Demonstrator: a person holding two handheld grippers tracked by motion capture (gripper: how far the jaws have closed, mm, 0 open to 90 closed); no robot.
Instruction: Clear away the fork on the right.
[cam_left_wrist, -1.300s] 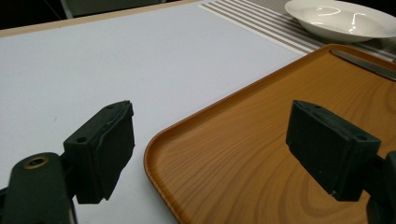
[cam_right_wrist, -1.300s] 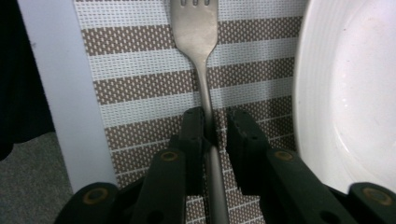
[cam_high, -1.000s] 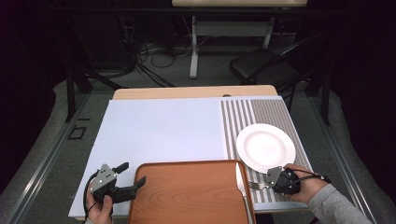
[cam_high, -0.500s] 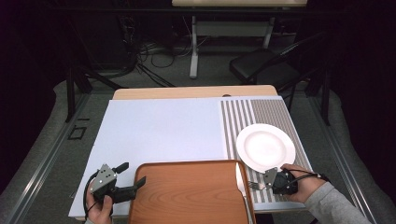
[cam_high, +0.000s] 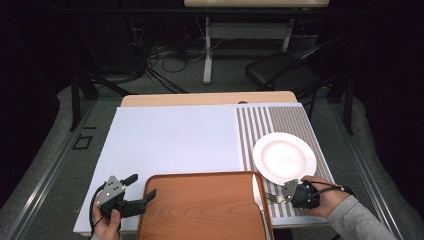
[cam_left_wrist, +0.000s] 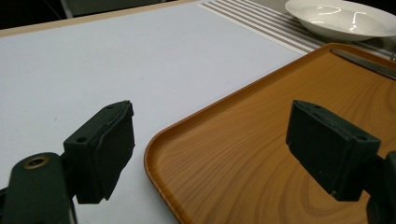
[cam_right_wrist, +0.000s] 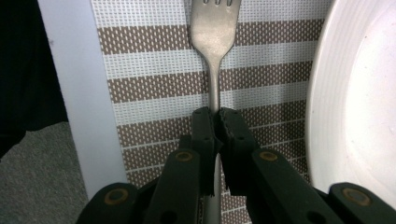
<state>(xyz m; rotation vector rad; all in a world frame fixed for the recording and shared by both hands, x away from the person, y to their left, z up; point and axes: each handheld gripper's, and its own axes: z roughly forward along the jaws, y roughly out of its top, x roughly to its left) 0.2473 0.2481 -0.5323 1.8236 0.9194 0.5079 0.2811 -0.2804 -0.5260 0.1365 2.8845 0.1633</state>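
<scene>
Little has shifted in the last second as the fork (cam_right_wrist: 214, 42), lying on the striped mat (cam_right_wrist: 154, 84) just beside the white plate (cam_high: 284, 157), sits clamped by its handle in the right gripper (cam_right_wrist: 215, 122), while the left gripper (cam_left_wrist: 210, 144) hovers, jaws apart, at the wooden tray (cam_left_wrist: 261, 154) corner.

Fork (cam_right_wrist: 214, 42): plain matte metal, four tines. Lies level over the brown-and-white striped mat (cam_right_wrist: 154, 84), just beside the white plate (cam_right_wrist: 359, 93), handle clamped in the right tool (cam_right_wrist: 215, 122).
</scene>
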